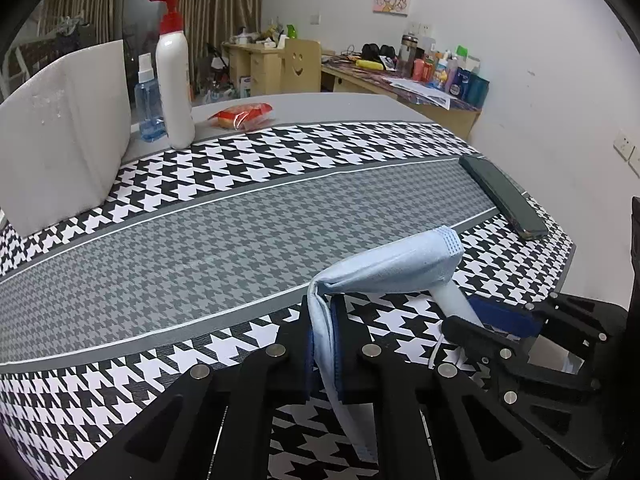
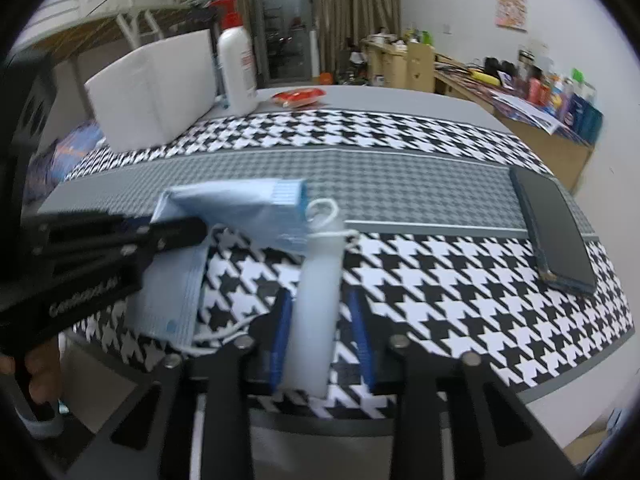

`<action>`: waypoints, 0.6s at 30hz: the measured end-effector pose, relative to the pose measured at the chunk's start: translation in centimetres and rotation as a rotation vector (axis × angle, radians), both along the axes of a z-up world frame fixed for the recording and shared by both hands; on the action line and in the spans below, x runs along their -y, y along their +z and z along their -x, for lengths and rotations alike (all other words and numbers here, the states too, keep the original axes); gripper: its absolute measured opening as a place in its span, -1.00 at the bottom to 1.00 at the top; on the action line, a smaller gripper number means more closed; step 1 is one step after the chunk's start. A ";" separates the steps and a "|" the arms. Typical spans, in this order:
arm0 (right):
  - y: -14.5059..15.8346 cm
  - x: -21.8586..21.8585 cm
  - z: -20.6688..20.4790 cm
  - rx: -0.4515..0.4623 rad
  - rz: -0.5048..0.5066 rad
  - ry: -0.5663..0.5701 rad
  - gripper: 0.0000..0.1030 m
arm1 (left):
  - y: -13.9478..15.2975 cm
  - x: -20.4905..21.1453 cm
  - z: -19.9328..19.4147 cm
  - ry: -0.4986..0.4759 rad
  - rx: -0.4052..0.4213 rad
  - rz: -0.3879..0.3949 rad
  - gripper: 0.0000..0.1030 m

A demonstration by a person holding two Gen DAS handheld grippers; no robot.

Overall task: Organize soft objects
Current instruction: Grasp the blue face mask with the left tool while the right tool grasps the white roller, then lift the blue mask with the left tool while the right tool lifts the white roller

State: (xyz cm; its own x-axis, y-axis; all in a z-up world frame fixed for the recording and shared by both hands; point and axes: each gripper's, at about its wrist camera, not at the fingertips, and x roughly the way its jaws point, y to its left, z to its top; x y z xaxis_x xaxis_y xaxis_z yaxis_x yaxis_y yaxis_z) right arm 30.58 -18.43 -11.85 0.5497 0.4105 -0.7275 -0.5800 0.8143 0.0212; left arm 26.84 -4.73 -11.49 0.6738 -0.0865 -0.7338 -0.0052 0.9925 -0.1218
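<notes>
A light blue face mask (image 1: pixel 384 268) is held up above the houndstooth table mat (image 1: pixel 200 240). My left gripper (image 1: pixel 322 316) is shut on one folded edge of the mask, which hangs down between its blue pads. My right gripper (image 2: pixel 320 300) holds a white tube-like piece (image 2: pixel 316 304) between its pads, with the mask's ear loop (image 2: pixel 322 210) wrapped at its tip; the mask (image 2: pixel 240 208) drapes over it. The right gripper also shows in the left wrist view (image 1: pixel 480 320), and the left gripper in the right wrist view (image 2: pixel 176 232).
A dark phone (image 1: pixel 504 196) lies at the mat's right side. A white foam block (image 1: pixel 64 132), a white pump bottle (image 1: pixel 174 76), a small blue spray bottle (image 1: pixel 147 100) and a red snack packet (image 1: pixel 242 114) stand at the far left. Cluttered desks line the back wall.
</notes>
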 end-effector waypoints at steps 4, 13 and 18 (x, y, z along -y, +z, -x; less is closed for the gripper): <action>0.0 0.0 -0.2 -0.012 -0.005 0.008 -0.58 | 0.3 -0.2 0.2 0.007 0.011 -0.006 -0.87; 0.7 0.9 -0.3 -0.026 -0.044 -0.013 -0.67 | 1.4 -1.8 0.7 0.055 0.042 -0.010 -0.90; 1.2 1.5 -0.3 -0.015 -0.061 -0.033 -0.67 | 2.0 -2.4 1.1 0.072 0.060 -0.010 -0.90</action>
State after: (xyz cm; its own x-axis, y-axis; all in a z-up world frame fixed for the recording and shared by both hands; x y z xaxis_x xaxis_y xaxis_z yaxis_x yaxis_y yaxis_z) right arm 30.83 -19.88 -10.70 0.5533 0.4362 -0.7096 -0.5520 0.8300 0.0799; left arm 25.70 -2.29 -9.52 0.7209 -0.0294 -0.6924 -0.0695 0.9910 -0.1145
